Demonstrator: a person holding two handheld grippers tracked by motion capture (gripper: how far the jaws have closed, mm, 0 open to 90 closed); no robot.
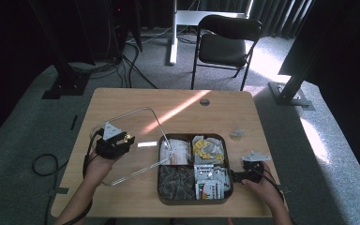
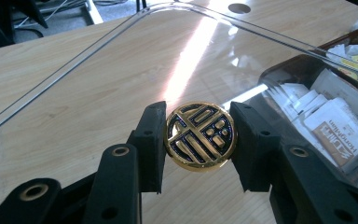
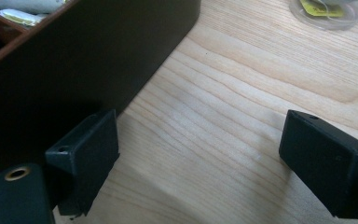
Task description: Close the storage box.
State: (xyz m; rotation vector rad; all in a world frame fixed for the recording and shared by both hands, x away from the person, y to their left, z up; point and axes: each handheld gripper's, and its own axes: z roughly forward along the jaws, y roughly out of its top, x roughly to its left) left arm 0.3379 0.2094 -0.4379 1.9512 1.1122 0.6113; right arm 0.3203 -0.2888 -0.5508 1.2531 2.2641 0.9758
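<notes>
Got the gold knob (image 2: 200, 136) of the clear lid (image 2: 121, 70) clamped in my left gripper (image 2: 198, 140), centre frame — mid-lift, lid tilted off the tray (image 1: 194, 199). My right gripper (image 3: 200, 158) sits wide apart beside the tray wall, lower right; next I'd guess swing the lid clear and set it flat.

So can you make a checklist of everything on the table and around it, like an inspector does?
Surface: wooden table, sunlit streak, round hole near the far edge.
Job's things: clear lid with a gold knob, lifted off the brown tray; tray has four compartments of packets.
Clutter: small clear cup beside the tray.
Grippers: left gripper shut on the gold knob; right gripper open, beside the tray wall.
Cables: black ones trail from both grippers; more lie on the floor.
Surroundings: black folding chair, grey carpet, dark curtains.
</notes>
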